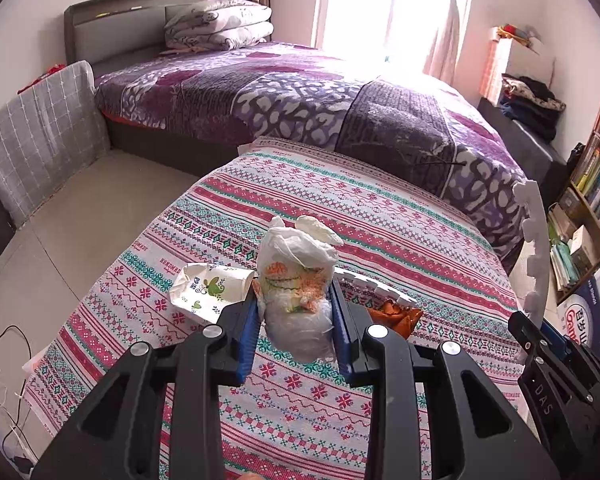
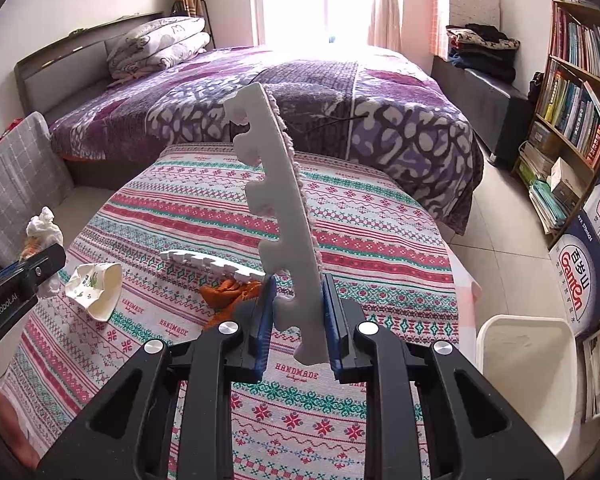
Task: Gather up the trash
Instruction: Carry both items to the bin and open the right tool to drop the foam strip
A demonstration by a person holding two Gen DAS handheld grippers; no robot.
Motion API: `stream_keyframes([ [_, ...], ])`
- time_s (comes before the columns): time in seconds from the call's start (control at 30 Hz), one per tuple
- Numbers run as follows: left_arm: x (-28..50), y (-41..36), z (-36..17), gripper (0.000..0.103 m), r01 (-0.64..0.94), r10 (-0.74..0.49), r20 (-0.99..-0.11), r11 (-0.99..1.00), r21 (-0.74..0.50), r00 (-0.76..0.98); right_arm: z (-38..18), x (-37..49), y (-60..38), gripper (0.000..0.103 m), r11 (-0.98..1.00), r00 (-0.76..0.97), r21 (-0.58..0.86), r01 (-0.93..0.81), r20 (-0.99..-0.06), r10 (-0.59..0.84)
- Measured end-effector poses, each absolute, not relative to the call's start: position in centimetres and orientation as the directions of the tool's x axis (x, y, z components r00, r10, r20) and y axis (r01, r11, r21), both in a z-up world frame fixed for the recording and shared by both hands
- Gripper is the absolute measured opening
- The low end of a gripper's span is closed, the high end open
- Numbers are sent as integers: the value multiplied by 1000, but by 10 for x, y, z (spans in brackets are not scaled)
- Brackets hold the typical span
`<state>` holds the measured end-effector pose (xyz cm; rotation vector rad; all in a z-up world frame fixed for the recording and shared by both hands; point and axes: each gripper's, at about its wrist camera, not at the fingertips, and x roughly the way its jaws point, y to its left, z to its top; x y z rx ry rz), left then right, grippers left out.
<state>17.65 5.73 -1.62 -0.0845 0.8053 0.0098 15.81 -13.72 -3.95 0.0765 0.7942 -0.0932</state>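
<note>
Currently both tongs are loaded. Left tongs (image 1: 296, 312) are clamped on a knotted white plastic bag of scraps (image 1: 298, 280), held up off the patterned cloth on the worktop (image 1: 380, 216). Right tongs (image 2: 299, 320) are pinched tight on a white foam mat edge strip (image 2: 280, 208), which stands nearly upright with its notched side facing left. Left on the cloth: crushed paper cup (image 1: 210, 288) just left of the bag, second foam strip (image 2: 212, 264) lying flat mid-cloth, orange peel (image 2: 230, 294) touching its near end. White bin (image 2: 526, 376) sits on the floor off the worktop's right edge, beside the right tongs. Purple bed (image 2: 340, 92) is behind the worktop, bookshelf (image 2: 576, 92) at right.
</note>
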Motion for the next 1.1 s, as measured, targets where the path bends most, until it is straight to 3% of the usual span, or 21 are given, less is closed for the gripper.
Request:
stream_keyframes([
  [1.1, 151, -51, -17, 32, 162, -149, -710, 986, -49, 688, -30, 117, -238, 23, 952, 672, 40, 302, -717, -184],
])
